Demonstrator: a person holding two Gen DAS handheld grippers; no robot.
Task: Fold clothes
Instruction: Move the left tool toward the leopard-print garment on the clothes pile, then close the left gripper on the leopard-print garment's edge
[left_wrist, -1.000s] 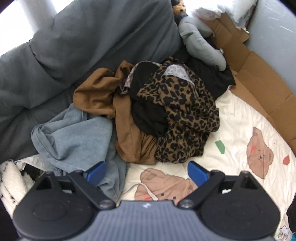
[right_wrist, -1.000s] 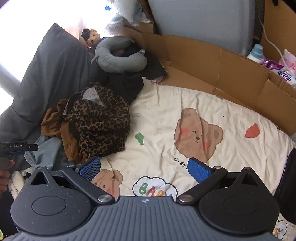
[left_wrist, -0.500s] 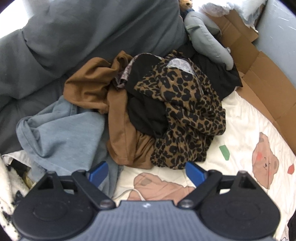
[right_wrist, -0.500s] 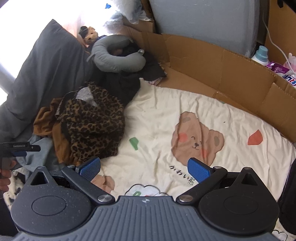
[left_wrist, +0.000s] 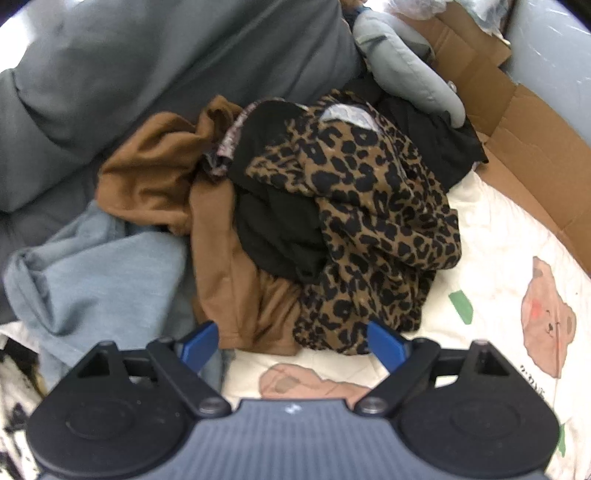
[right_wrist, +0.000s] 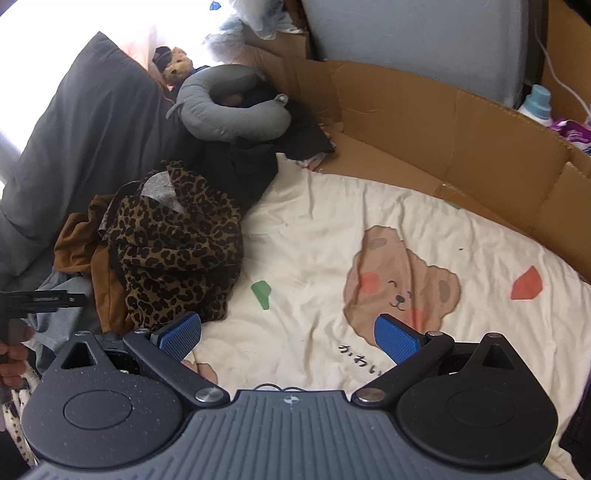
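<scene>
The left gripper (left_wrist: 291, 341), wide, jaws closing on nothing, hangs over the leopard garment (left_wrist: 369, 221); the right gripper (right_wrist: 290, 338) gapes empty.

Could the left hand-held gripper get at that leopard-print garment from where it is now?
Probably yes. The left hand-held gripper, jaws closing with nothing between them, faces the leopard-print garment, which lies on top of the pile with nothing covering its near edge.
</scene>
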